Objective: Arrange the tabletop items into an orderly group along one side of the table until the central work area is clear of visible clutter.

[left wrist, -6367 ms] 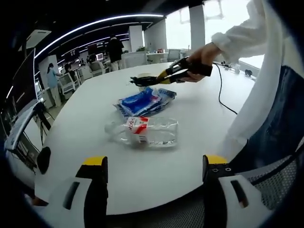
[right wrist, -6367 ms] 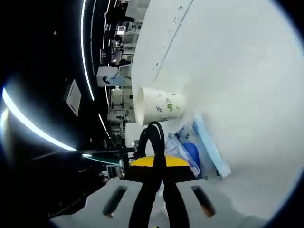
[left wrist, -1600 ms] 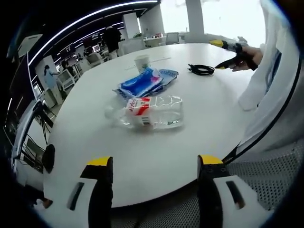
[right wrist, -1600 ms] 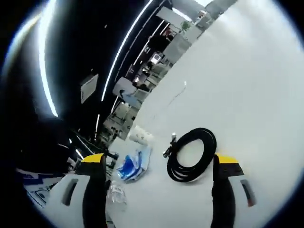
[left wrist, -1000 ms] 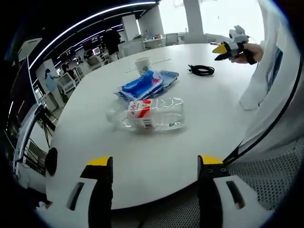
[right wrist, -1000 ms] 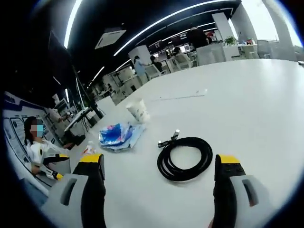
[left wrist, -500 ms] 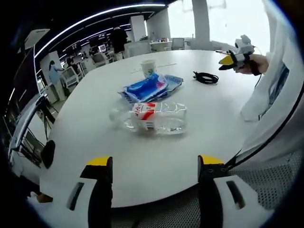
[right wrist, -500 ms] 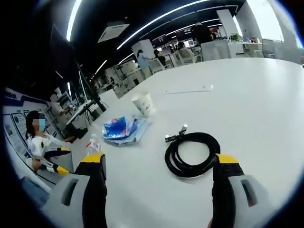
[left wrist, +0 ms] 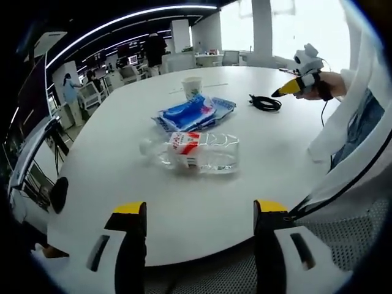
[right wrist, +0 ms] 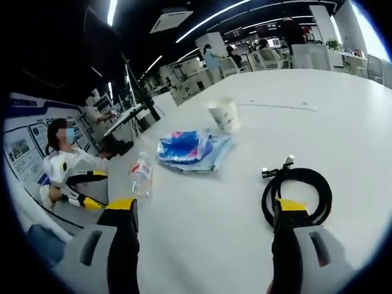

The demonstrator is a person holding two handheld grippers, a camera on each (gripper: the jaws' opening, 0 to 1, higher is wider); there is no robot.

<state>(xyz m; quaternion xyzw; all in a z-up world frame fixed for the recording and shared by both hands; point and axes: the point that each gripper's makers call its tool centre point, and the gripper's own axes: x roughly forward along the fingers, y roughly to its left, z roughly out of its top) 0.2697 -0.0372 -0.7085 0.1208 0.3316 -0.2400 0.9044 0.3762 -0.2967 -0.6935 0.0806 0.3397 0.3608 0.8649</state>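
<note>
A clear plastic bottle [left wrist: 195,153] with a red-and-white label lies on its side on the white table [left wrist: 122,184]. Behind it sit a blue packet [left wrist: 193,112], a paper cup [left wrist: 192,87] and a coiled black cable [left wrist: 265,102]. My left gripper [left wrist: 200,211] stands open at the table's near edge, short of the bottle. My right gripper [right wrist: 204,208] is open too, and the cable [right wrist: 298,191] lies flat just beyond its right jaw tip. From that side the cup [right wrist: 223,114], the packet [right wrist: 190,147] and the bottle [right wrist: 141,174] lie further off. The right gripper [left wrist: 299,84] hovers right of the cable.
A white sleeve [left wrist: 349,122] of the person fills the right of the left gripper view. Across the table a seated person [right wrist: 61,165] holds the left gripper [right wrist: 86,202]. Office desks and chairs [left wrist: 122,73] stand beyond the table. Bare tabletop [right wrist: 202,202] lies between my right jaws.
The right gripper, earlier shut on the cable, has set it down and opened. Its view has swung left, so the cable now sits by the right jaw. The left view barely shifted.
</note>
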